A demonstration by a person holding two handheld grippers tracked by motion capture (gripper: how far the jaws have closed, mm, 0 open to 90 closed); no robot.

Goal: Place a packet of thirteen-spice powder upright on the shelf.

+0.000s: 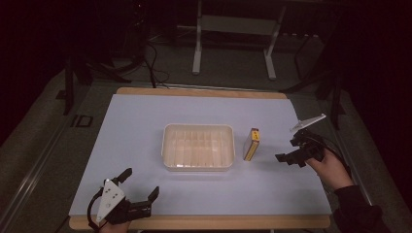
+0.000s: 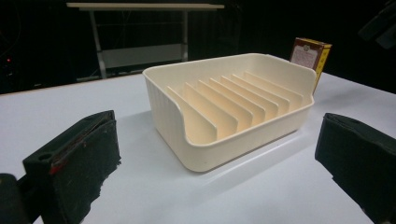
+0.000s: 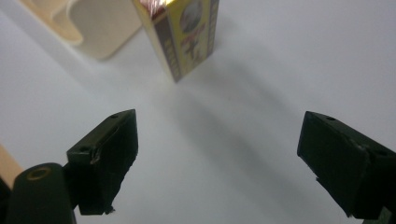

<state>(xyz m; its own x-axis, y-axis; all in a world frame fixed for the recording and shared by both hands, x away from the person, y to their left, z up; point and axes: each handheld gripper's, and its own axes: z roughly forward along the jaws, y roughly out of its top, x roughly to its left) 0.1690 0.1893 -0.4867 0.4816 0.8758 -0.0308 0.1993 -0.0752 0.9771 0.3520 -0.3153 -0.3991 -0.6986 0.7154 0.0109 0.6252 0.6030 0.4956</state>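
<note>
your right gripper [image 3: 217,158] view is showing the box [image 3: 184,32] print up close; you're holding the left gripper [image 1: 140,184] low, both jaws wide open, gripping nothing.

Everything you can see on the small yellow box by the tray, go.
The box is a slim carton, apparently printed cardboard: yellow narrow sides, dark red broad face with a pale oval label, print too small to read. It looks closed and stands upright on the white table cover, just beside the cream slotted tray, with a small gap between them. Nothing grips it. The right gripper, jaws open, points at it from a short way off.
</note>
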